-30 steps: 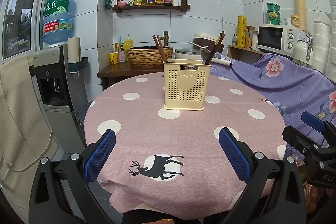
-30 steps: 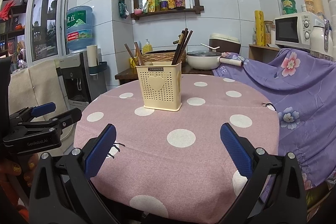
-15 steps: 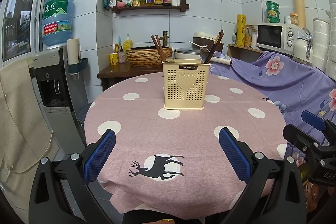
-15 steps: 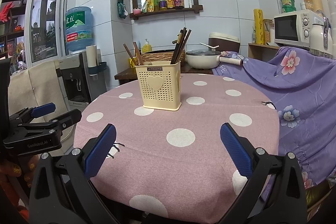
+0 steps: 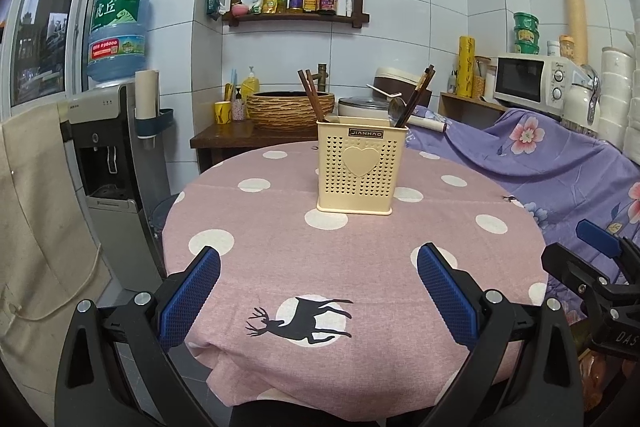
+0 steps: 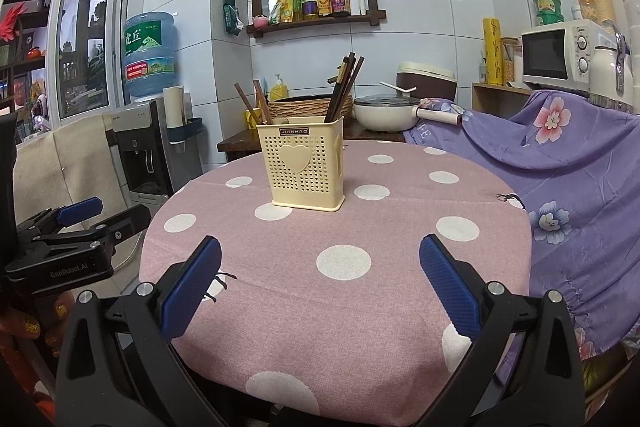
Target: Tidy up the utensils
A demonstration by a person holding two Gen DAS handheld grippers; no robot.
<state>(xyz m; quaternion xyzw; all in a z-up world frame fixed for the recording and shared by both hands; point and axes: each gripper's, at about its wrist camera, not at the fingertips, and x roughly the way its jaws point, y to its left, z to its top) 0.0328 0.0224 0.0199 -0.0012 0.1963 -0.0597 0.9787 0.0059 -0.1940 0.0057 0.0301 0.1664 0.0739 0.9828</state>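
A cream perforated utensil holder (image 5: 361,166) with a heart on its front stands upright on the round pink polka-dot table (image 5: 280,267); it also shows in the right wrist view (image 6: 303,163). Dark chopsticks (image 5: 416,95) and a metal spoon (image 5: 396,109) stick out of its right side, brown chopsticks (image 5: 312,97) out of its left. My left gripper (image 5: 319,291) is open and empty above the near table edge. My right gripper (image 6: 320,285) is open and empty, also at the near edge, well short of the holder.
A water dispenser (image 5: 116,163) stands left of the table. A purple floral cloth (image 5: 540,163) covers furniture on the right, with a microwave (image 5: 536,83) behind. A wicker basket (image 5: 288,109) and a pot (image 6: 384,113) sit on the counter beyond the table.
Both grippers have hardly moved; the views shift only slightly. Both stay open and empty, and the holder has not moved.
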